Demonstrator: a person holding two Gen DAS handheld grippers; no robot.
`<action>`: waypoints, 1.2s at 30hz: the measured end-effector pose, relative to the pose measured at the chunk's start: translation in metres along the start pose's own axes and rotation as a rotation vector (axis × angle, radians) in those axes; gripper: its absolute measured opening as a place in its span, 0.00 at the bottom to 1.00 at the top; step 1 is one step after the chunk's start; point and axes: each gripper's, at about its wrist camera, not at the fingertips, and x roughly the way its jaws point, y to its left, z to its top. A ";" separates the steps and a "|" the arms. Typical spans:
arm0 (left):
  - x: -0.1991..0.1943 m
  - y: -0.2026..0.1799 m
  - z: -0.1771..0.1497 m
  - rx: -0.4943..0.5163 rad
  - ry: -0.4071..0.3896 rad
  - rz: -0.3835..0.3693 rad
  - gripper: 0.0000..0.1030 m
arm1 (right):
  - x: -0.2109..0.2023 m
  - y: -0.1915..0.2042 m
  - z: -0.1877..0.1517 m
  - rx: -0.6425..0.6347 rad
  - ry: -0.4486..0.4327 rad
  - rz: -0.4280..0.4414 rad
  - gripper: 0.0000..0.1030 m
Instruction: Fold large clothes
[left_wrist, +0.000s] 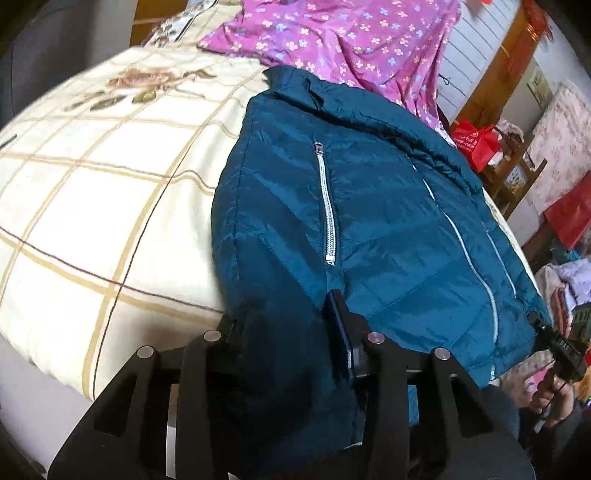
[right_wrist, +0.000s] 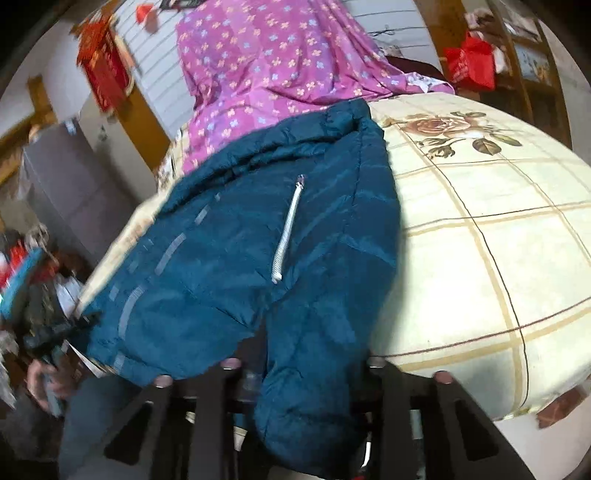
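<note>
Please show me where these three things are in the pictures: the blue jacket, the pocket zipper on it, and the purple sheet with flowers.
jacket (left_wrist: 388, 221), left wrist view, on its front panel.
pocket zipper (left_wrist: 328, 214), left wrist view, on the middle of the silver teeth.
purple sheet (right_wrist: 266, 59), right wrist view, on the flowered cloth behind the jacket.

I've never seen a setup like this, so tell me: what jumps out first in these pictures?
A shiny teal puffer jacket with silver zippers lies on a cream checked bedspread, its near hem caught in the black fingers of both grippers. Behind it, a purple flowered sheet is heaped at the bed's far end.
</note>
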 end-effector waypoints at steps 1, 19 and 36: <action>-0.003 0.003 0.002 -0.019 0.011 -0.005 0.22 | -0.007 0.001 0.004 0.020 -0.024 0.026 0.16; -0.151 0.013 -0.009 0.018 -0.183 -0.122 0.12 | -0.126 0.039 -0.013 0.059 -0.163 0.170 0.13; -0.170 0.017 -0.020 0.060 -0.185 -0.110 0.12 | -0.159 0.051 -0.023 0.061 -0.175 0.206 0.13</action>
